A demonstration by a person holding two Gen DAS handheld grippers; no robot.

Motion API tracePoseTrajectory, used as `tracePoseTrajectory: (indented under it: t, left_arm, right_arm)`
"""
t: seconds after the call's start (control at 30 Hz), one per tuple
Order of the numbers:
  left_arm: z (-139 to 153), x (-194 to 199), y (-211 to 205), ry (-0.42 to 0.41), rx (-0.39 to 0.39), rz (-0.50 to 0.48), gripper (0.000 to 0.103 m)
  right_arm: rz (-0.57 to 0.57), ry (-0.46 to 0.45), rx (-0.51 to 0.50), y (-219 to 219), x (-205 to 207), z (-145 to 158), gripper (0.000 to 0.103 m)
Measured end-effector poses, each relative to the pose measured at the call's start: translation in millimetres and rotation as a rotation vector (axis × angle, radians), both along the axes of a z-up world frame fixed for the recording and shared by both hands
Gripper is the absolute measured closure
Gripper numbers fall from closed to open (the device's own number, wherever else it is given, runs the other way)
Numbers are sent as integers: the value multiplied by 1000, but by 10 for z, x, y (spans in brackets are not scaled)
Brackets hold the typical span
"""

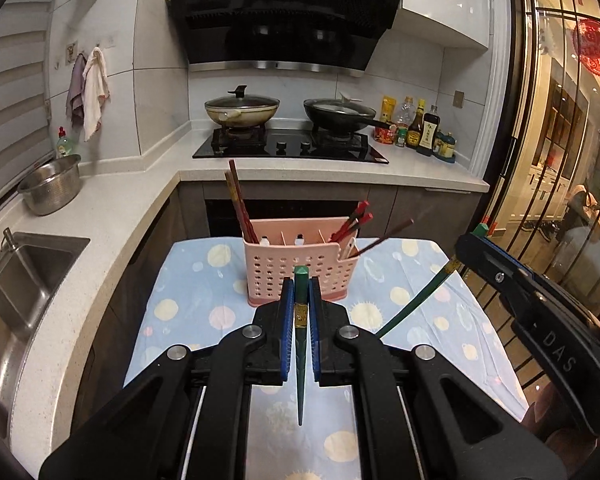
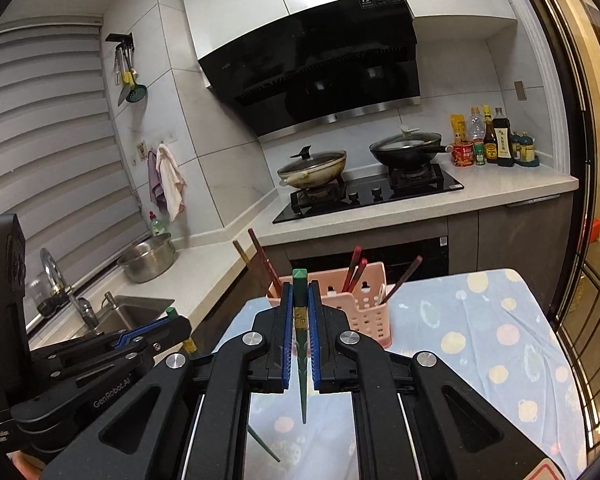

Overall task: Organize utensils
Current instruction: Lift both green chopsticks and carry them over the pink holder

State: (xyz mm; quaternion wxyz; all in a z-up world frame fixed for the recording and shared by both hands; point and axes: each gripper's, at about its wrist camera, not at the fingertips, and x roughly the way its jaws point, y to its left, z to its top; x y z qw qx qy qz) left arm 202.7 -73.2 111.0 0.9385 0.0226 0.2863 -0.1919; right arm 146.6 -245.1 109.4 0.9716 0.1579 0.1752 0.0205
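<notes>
A pink perforated utensil holder (image 1: 300,270) stands on the patterned blue cloth (image 1: 188,300), with red and brown chopsticks in its left and right compartments. My left gripper (image 1: 300,292) is shut on a green chopstick (image 1: 300,360), held just in front of the holder. My right gripper (image 2: 300,304) is shut on a second green chopstick (image 2: 301,368), above the table's near left part; the holder (image 2: 360,304) is just beyond it. The right gripper shows in the left wrist view (image 1: 482,236) with its chopstick (image 1: 416,300) slanting down. The left gripper shows in the right wrist view (image 2: 172,318).
A sink (image 1: 24,276) and steel bowl (image 1: 52,188) are on the left counter. A stove with two lidded pans (image 1: 288,120) and sauce bottles (image 1: 420,128) sit behind. A glass door (image 1: 560,160) is on the right.
</notes>
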Motion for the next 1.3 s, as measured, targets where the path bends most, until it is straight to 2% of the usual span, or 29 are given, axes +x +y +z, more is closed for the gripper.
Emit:
tracePoseTrajectory:
  t: [0.13,0.4,0.6,0.7,1.0,1.3]
  left_arm:
    - [206,220,25,-52,-4,26,96]
    - [749,660,-7,-177,-59,67,96]
    - [991,925,-102,-263,-74,81,96]
    - [986,1072,-143,-274,-71,84,96]
    - [738,1385,-224,-245,-63,74,96]
    - [603,1518,-272,-235,-59,68,96]
  right_arm:
    - [-25,-58,-13,-63,204,205,96]
    - [-60,-159,-9,-170,618,547,96]
    - [-82,-170,-11,-208,1004,585,96]
    - [-88,-169,-5,-223,1167,563,96]
    - [-107,-191,-12,-199,1525,504,96]
    - [-114,-144,-21,-205,1781,254,96]
